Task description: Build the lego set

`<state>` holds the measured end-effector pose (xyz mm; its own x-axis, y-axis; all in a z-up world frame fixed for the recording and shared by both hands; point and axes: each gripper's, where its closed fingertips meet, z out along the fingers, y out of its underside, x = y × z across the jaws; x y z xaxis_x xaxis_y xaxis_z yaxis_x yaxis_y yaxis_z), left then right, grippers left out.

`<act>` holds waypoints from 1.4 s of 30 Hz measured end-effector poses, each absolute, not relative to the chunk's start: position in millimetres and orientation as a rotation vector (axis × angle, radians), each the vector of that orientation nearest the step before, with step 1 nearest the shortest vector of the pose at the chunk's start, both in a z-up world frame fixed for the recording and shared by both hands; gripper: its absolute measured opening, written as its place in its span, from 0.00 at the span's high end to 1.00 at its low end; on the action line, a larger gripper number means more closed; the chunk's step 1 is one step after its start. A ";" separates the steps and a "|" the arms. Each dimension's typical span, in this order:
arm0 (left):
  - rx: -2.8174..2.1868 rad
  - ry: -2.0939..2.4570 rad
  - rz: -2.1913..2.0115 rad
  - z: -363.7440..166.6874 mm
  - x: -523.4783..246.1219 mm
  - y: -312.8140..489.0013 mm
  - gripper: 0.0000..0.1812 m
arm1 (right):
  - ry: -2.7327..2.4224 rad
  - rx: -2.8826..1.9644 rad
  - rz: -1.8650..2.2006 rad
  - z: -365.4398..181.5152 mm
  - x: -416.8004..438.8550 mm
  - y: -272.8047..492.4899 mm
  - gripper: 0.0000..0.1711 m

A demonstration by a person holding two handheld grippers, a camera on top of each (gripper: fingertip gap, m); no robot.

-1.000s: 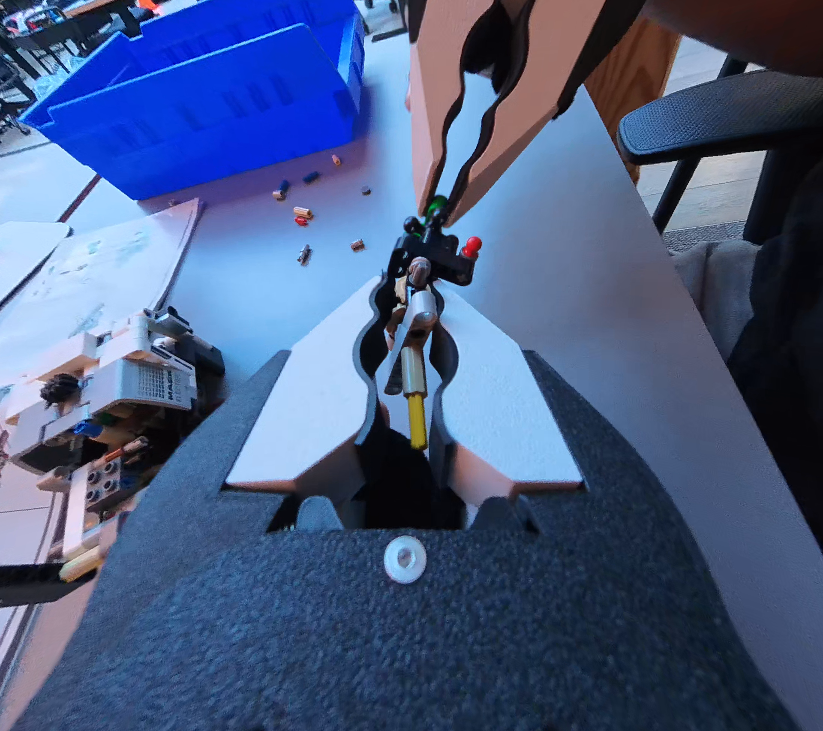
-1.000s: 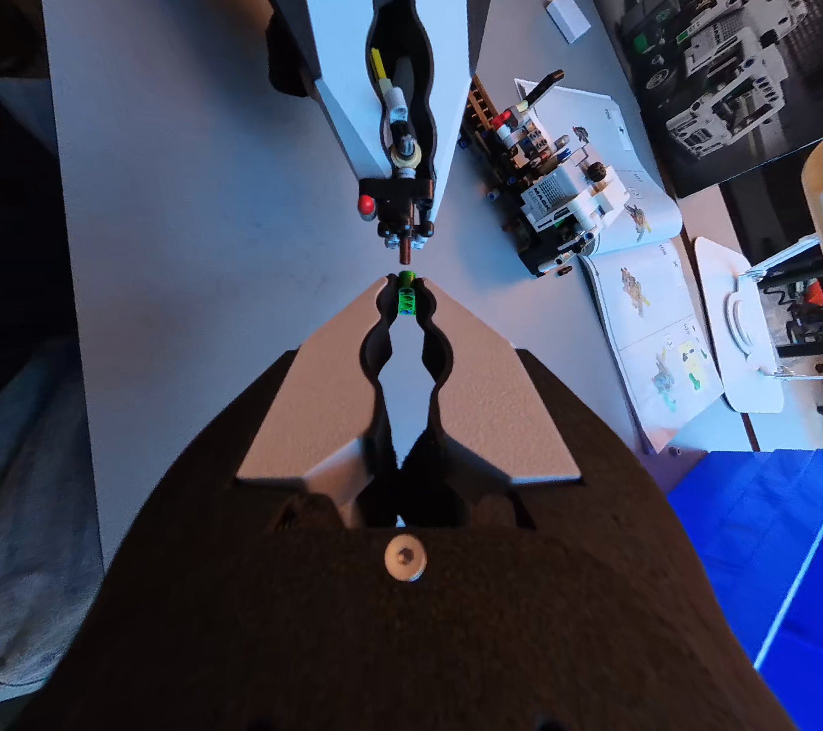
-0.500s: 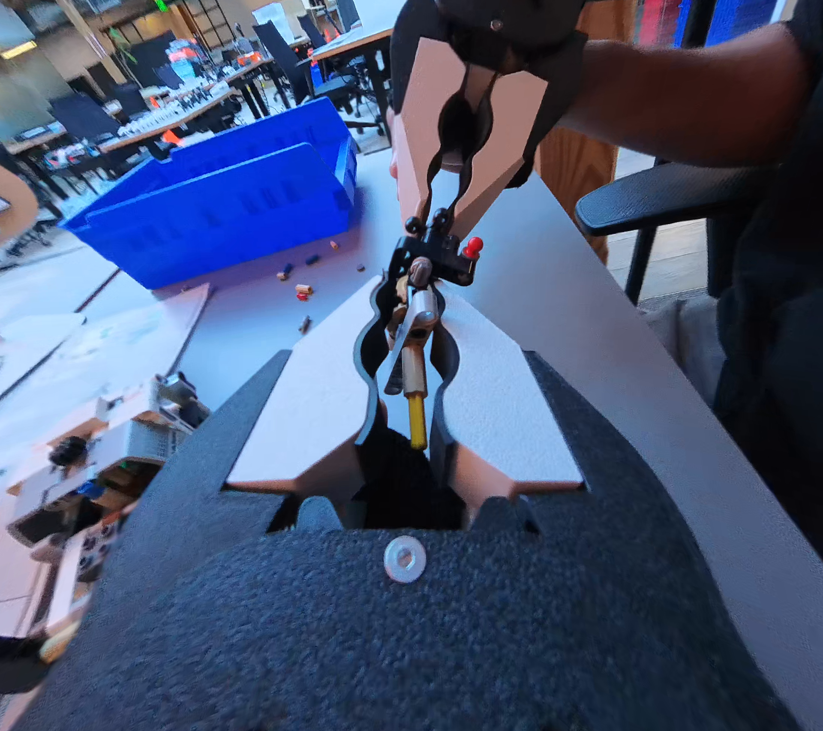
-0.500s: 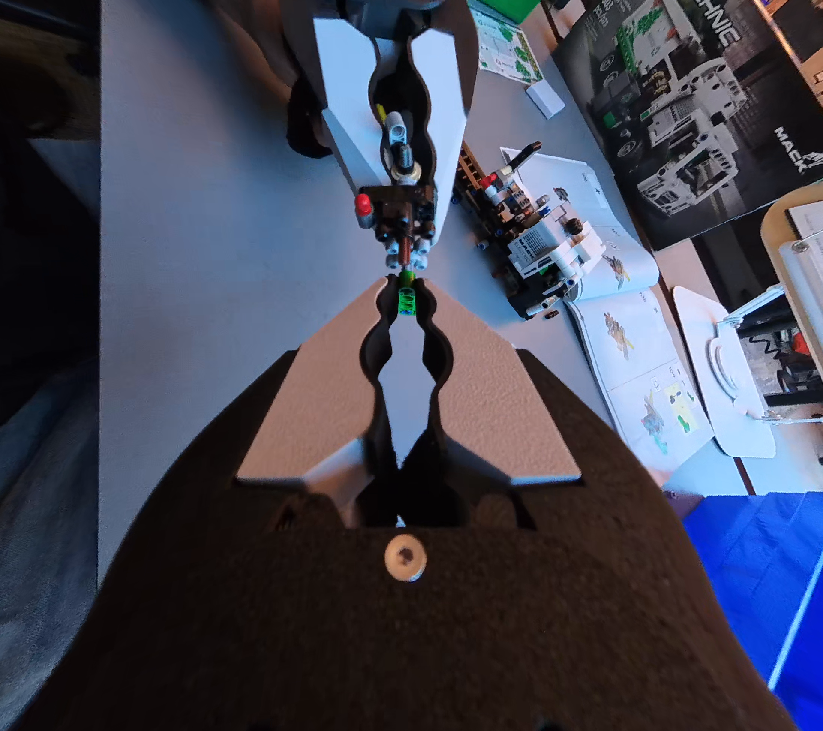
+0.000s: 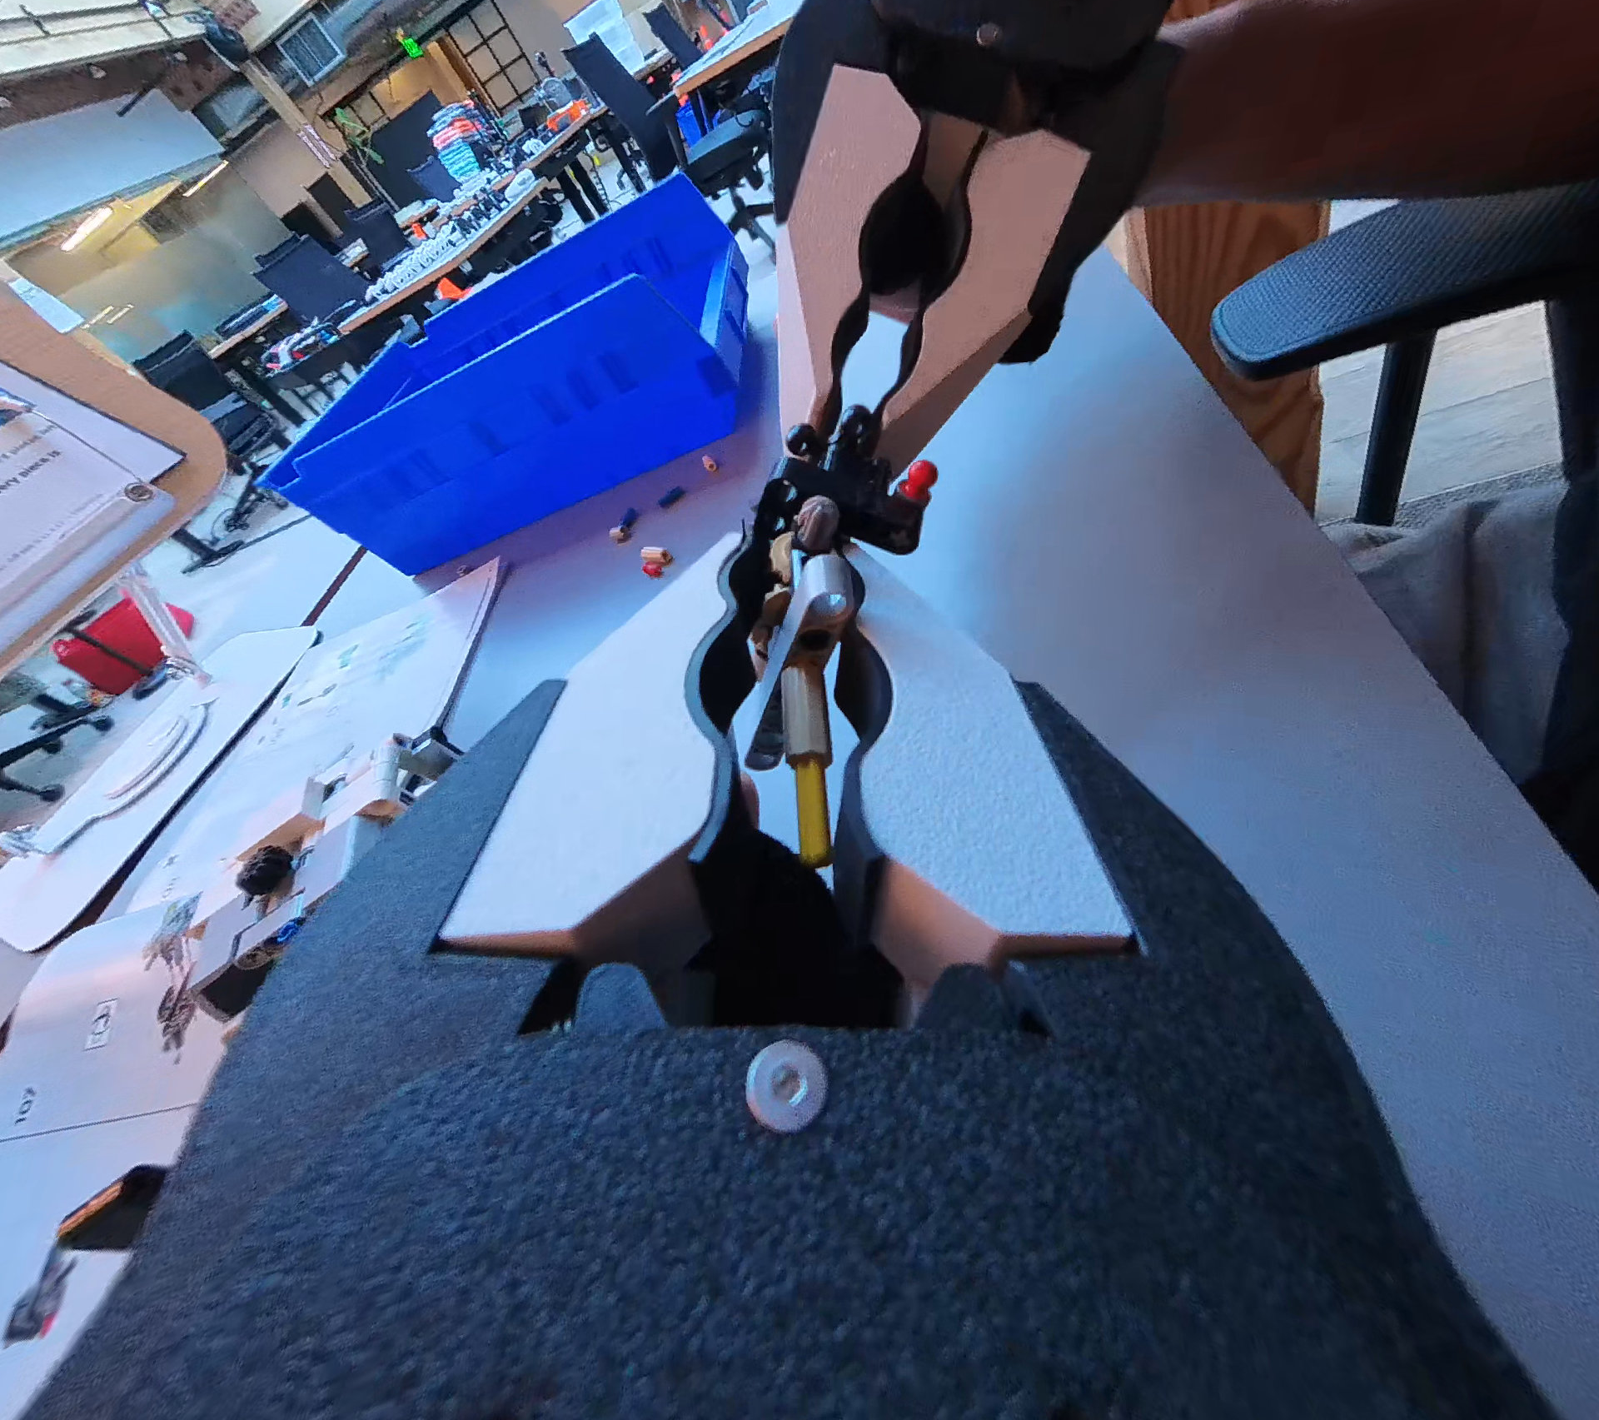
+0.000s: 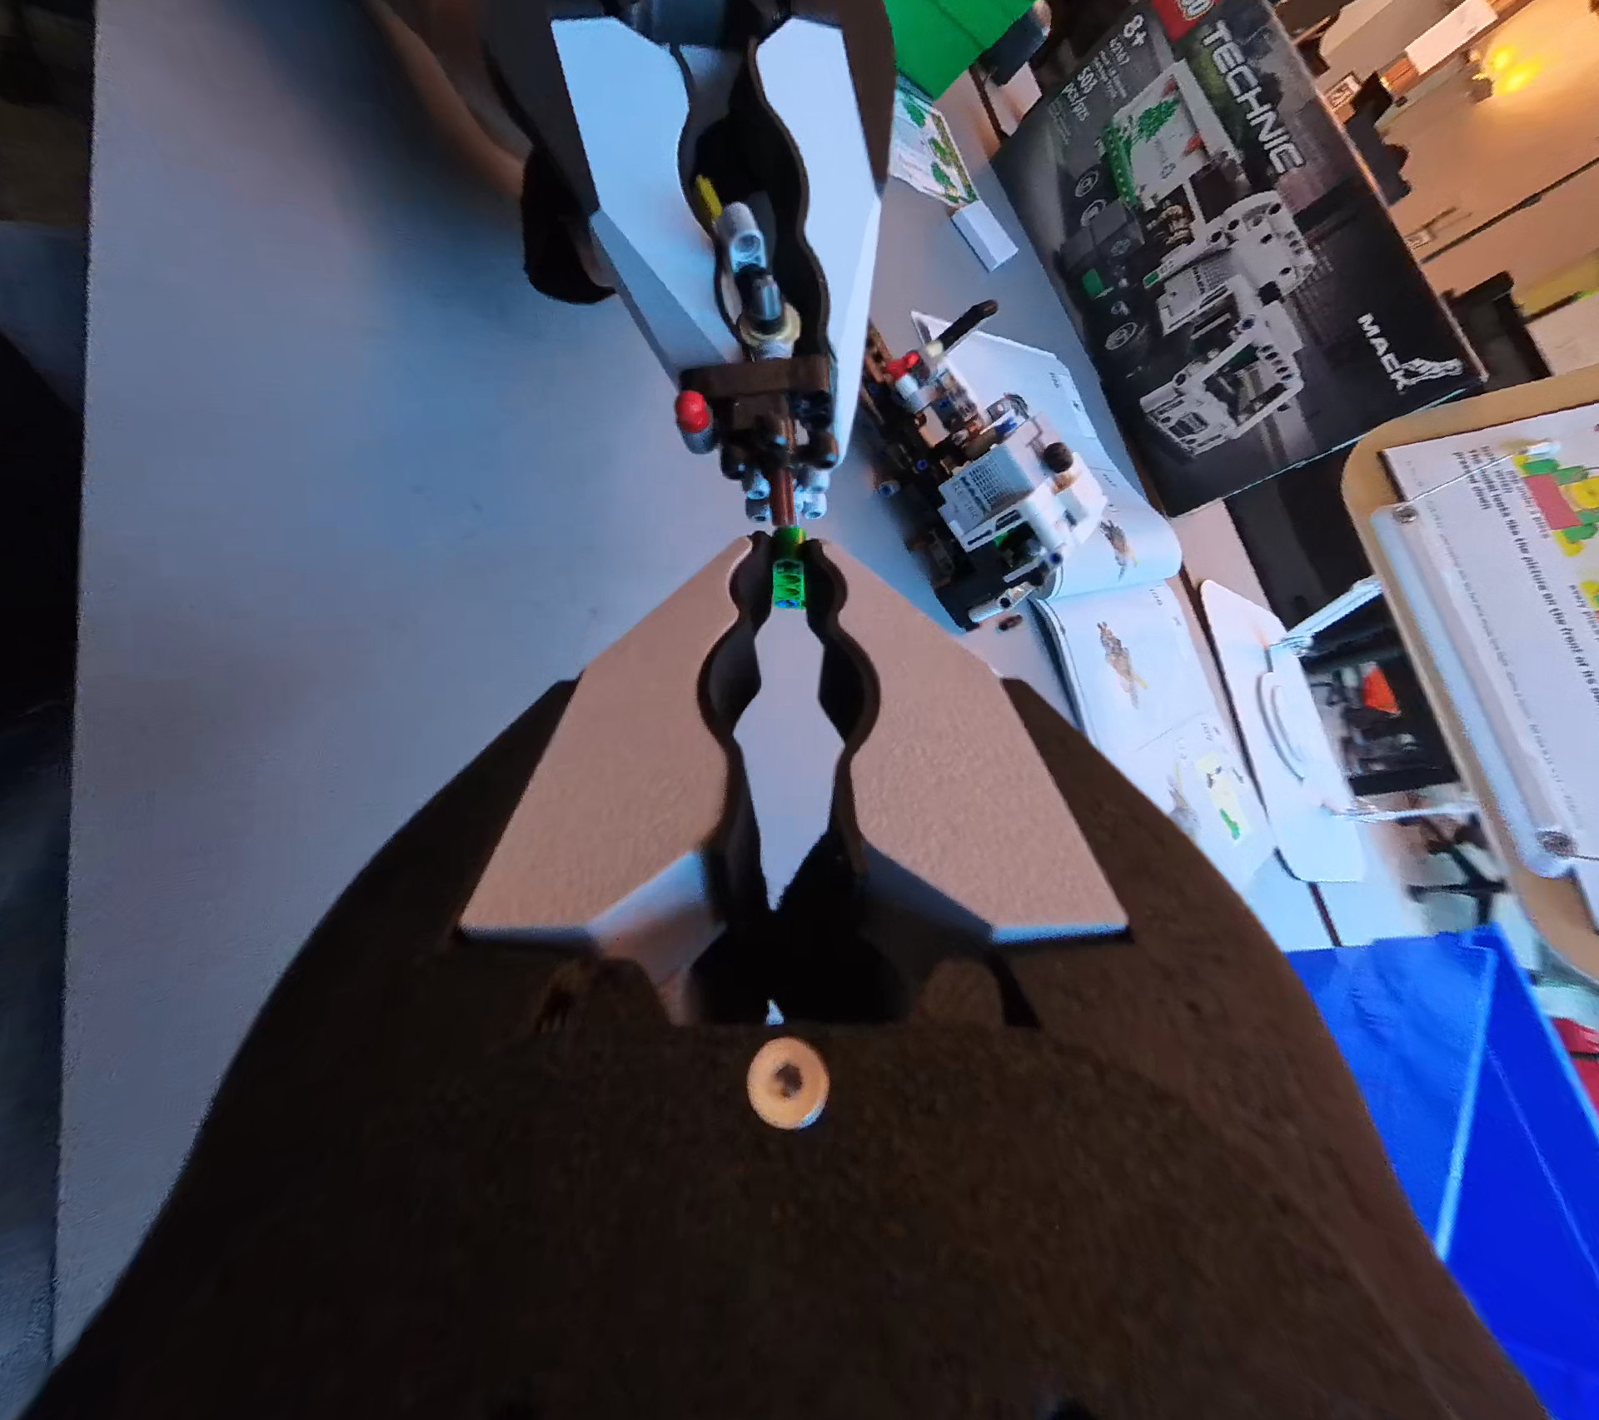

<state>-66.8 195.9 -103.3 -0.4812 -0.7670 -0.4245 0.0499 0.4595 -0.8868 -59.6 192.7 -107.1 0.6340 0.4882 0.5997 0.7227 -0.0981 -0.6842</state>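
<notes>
In the left wrist view, the left gripper (image 5: 800, 600) pinches a small assembly (image 5: 822, 556) with a yellow axle (image 5: 812, 807) trailing back between its fingers, held above the bench (image 5: 1168, 643); the right gripper (image 5: 852, 418) meets its black front end head-on. A skewed push could lever the assembly out of that thin pinch. In the right wrist view, the right gripper (image 6: 786, 565) pinches a green connector (image 6: 787, 578) at its very tips, touching the assembly's brown axle (image 6: 783, 496). If hole and axle sit off-line, the connector may twist, pop free and drop near the half-built truck (image 6: 1004, 504).
</notes>
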 end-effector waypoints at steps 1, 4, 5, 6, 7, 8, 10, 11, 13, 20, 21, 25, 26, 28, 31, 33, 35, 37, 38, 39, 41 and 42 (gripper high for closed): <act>-0.602 1.817 -1.119 -105.5 -66.9 195.3 0.94 | -1.004 -1.751 -0.293 -109.6 -59.6 192.3 0.96; -0.588 1.824 -1.153 -105.4 -68.5 191.4 0.94 | -1.013 -1.701 -0.282 -107.4 -66.3 190.1 0.97; -0.586 1.828 -1.168 -105.6 -69.1 189.8 0.94 | -1.007 -1.700 -0.289 -108.1 -65.8 190.5 0.96; -0.591 1.837 -1.159 -107.6 -68.6 190.5 0.94 | -1.020 -1.696 -0.302 -110.5 -65.1 191.0 0.96; -0.599 1.846 -1.141 -110.4 -67.3 191.5 0.94 | -1.023 -1.717 -0.305 -113.8 -63.3 191.9 0.96; -0.606 1.851 -1.132 -112.0 -66.3 192.3 0.94 | -1.021 -1.718 -0.309 -114.7 -62.4 192.9 0.96; -0.613 1.856 -1.145 -112.5 -66.6 193.0 0.94 | -1.003 -1.714 -0.277 -115.2 -63.4 193.5 0.96; -0.613 1.856 -1.139 -113.3 -66.4 193.2 0.94 | -1.000 -1.717 -0.268 -116.4 -63.1 193.8 0.96; -0.613 1.857 -1.134 -114.9 -65.5 193.6 0.94 | -0.977 -1.744 -0.237 -118.2 -62.7 194.0 0.96; -0.634 1.709 -1.349 -85.8 -69.3 201.0 0.94 | -0.807 -1.713 -0.131 -96.3 -55.4 188.0 0.88; -0.633 1.686 -1.385 -81.3 -70.4 202.2 0.94 | -0.784 -1.687 -0.097 -90.2 -56.9 185.7 0.88; -0.657 1.647 -1.481 -73.7 -72.4 203.4 0.94 | -0.737 -1.545 -0.086 -64.3 -72.5 184.3 0.95; -0.659 1.642 -1.491 -72.7 -72.7 202.9 0.94 | -0.737 -1.562 -0.111 -66.6 -73.5 187.5 0.95; -0.654 1.640 -1.509 -70.9 -74.5 200.4 0.94 | -0.727 -1.579 -0.180 -70.6 -69.3 192.9 0.95; -0.645 1.637 -1.500 -69.3 -75.8 198.6 0.94 | -0.727 -1.571 -0.144 -71.7 -74.8 191.6 0.95; -0.646 1.643 -1.494 -69.8 -76.0 197.9 0.94 | -0.728 -1.573 -0.163 -72.0 -74.5 191.3 0.95; -0.647 1.648 -1.486 -70.7 -75.9 197.0 0.94 | -0.737 -1.572 -0.195 -72.3 -73.8 190.9 0.95; -0.672 1.658 -1.517 -71.2 -76.4 195.9 0.94 | -0.745 -1.562 -0.227 -71.4 -73.8 190.3 0.97; -0.677 1.662 -1.515 -72.0 -76.1 195.7 0.94 | -0.744 -1.562 -0.238 -71.2 -73.2 190.5 0.98; -0.673 1.659 -1.508 -72.3 -75.9 195.8 0.94 | -0.738 -1.560 -0.239 -70.7 -73.0 190.9 0.98; -0.674 1.667 -1.506 -73.7 -76.0 195.0 0.94 | -0.742 -1.566 -0.226 -71.7 -72.5 190.5 0.99; -0.671 1.673 -1.497 -75.0 -76.0 194.2 0.94 | -0.747 -1.566 -0.226 -72.5 -72.0 189.7 1.00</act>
